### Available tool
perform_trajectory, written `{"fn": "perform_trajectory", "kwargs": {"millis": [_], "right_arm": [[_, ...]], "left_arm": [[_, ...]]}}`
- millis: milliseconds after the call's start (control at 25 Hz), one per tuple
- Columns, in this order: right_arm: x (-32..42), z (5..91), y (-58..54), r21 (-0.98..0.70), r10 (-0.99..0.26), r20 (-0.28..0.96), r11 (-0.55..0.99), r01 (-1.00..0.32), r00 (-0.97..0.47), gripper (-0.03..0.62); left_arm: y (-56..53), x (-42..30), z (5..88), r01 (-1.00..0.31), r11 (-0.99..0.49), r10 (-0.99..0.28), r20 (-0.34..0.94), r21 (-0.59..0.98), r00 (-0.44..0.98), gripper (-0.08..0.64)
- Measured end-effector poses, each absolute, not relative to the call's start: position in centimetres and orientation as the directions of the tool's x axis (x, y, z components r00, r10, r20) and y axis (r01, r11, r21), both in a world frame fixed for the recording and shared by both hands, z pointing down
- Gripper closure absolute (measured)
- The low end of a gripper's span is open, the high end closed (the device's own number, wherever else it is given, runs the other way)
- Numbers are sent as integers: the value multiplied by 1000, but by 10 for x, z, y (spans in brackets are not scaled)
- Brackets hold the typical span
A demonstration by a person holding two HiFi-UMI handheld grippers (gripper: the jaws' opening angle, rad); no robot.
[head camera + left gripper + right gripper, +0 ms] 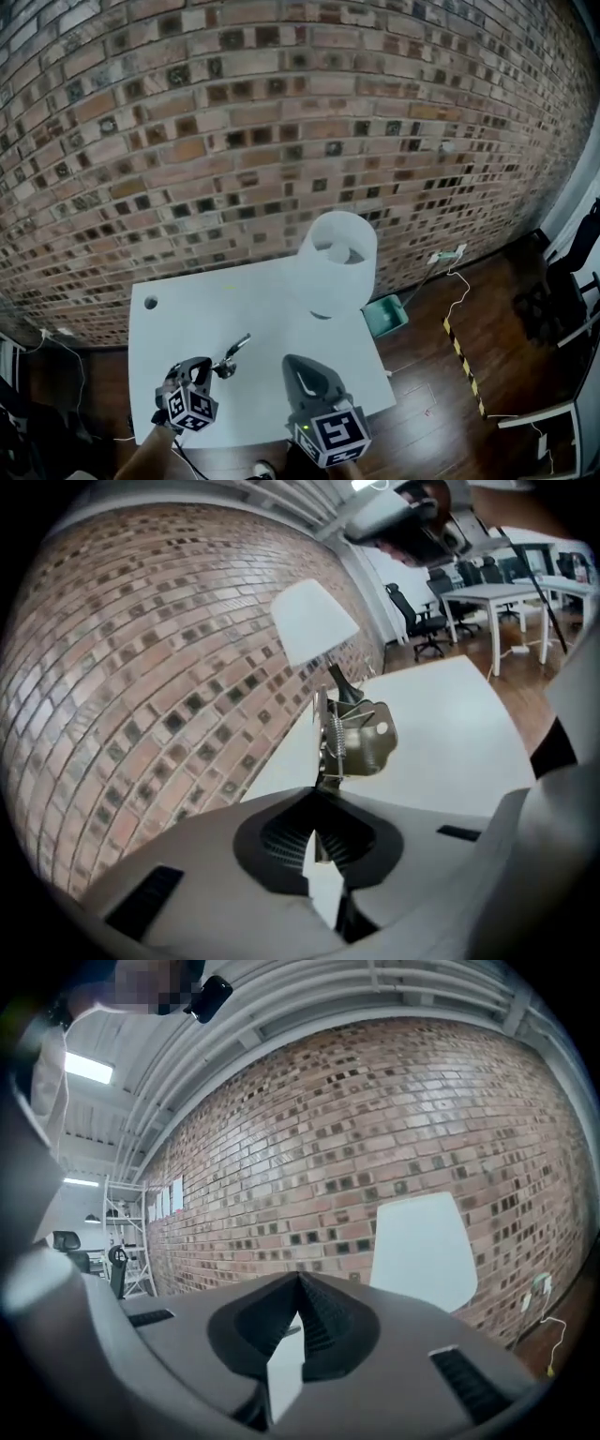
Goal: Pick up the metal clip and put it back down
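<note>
Two grippers above a white table (272,309): the left gripper (323,782) pinches the metal clip (361,742), jaws nearly together; the right gripper (300,1283) is closed, empty.

The tabletop (281,300) stands before the brick wall (234,141), with the lamp (337,262) at its back right edge. Over its front, the left gripper (208,366) is left of the right gripper (300,366). The metal clip (230,356) juts from between the left gripper's fingers (281,836) toward the lamp. A bin (386,314) stands on the floor (441,375), right of the tabletop.
</note>
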State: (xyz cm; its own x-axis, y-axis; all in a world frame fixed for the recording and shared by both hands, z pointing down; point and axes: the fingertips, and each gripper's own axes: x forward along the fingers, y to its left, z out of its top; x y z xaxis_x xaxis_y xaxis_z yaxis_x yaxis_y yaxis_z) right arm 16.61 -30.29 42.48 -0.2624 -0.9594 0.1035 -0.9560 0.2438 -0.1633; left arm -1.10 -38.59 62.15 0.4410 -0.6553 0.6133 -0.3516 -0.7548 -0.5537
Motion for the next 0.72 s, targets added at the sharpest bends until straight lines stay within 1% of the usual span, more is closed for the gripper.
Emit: {"fn": "perform_trajectory", "kwargs": {"millis": [200,440,560,720], "right_arm": [[183,455,-331,-217,-942,159,259,-941,-296,603],[191,471,-355,-236,-933,179,267,-934,-312,603],[193,478,-360,-253,-930,189,265,-930,-317,603],[194,485,-363,-294,-928,197,252,-922,-317,603]], "left_arm": [[-397,-4,691,-219,-812,-583,731,-542,355,541],[-391,2,722,-90,-827,-553,777,-555,301,541],[-389,4,730,-54,-831,-545,790,-554,281,541],[-389,4,739,-58,-839,-534,798,-541,280,543]]}}
